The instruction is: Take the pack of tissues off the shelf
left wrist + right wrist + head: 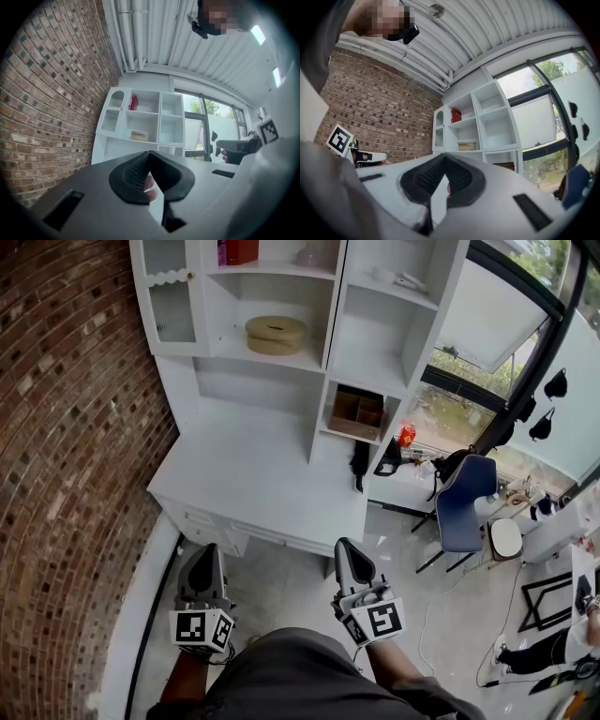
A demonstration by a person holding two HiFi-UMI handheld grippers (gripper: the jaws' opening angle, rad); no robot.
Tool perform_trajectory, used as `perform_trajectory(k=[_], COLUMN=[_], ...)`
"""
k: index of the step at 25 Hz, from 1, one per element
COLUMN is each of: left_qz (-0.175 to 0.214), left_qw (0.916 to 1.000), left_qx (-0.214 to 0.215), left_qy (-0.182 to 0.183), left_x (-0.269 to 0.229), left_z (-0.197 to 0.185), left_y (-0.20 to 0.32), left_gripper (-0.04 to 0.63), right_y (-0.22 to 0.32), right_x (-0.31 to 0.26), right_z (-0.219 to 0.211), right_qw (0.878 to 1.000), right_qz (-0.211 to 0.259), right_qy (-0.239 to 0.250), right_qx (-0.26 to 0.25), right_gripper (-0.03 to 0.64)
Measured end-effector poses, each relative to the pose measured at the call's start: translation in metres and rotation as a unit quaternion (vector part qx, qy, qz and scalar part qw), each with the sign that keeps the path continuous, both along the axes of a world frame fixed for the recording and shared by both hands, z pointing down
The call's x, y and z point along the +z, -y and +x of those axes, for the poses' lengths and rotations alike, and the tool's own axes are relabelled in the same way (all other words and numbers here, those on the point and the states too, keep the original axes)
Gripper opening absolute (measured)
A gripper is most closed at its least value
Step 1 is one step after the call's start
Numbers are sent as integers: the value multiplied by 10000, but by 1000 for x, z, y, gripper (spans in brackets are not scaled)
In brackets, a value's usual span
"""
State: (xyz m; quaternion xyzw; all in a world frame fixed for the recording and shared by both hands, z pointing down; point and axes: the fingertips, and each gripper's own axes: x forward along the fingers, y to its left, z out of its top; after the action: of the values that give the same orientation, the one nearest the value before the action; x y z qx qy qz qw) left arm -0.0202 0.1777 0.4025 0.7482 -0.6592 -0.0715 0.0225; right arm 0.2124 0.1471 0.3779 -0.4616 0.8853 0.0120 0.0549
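A white shelf unit stands on a white desk ahead of me. A red pack sits in its top middle compartment; it also shows as the red pack in the left gripper view and the red pack in the right gripper view. Whether it holds tissues I cannot tell. My left gripper and right gripper hang low in front of the desk, far from the shelf. The left gripper and the right gripper are both shut with nothing between the pads.
A tan round box lies on the shelf below the red pack. A brown open box fills a lower right compartment. The desk top is bare. A brick wall runs along the left; a blue chair stands at the right.
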Motion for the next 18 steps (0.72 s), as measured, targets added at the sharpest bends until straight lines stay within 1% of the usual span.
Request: perform_trajectory(k=[5,7,9,12,13,14,15,18], left_qz=[-27,-48,-71,-80,-79,-84,-93,-115], left_qw=[10000,10000,10000,10000,10000,10000,9999,9999], left_qx=[-6,-10,-21,-31,-37,-45,-56,-89], left_qy=[-6,-5,1,6,7,7,8,16], left_x=[0,1,3,3,3,4,4,6], left_z=[2,3,4,5,5,5,5,5], left_y=[1,1,2,3,3,3,3,4], left_gripper=[3,3,3,3,3,3,3,3], right_y=[0,0,2,5,5,5,4,4], right_x=[2,1,-1,-6,-9,-10,-12,-13], right_z=[2,2,4,6,7,8,9,9], right_qw=[9995,9994,9994,9992,9991,9991,9991,9988], right_qz=[238,247,259,314,349,367,362,421], right_qy=[-118,-107,-17,93,109,115,114,115], right_qx=[-176,-235,-239,-227,-211,-192,-181,-225], right_gripper=[11,37,146,375,431,473,494,495])
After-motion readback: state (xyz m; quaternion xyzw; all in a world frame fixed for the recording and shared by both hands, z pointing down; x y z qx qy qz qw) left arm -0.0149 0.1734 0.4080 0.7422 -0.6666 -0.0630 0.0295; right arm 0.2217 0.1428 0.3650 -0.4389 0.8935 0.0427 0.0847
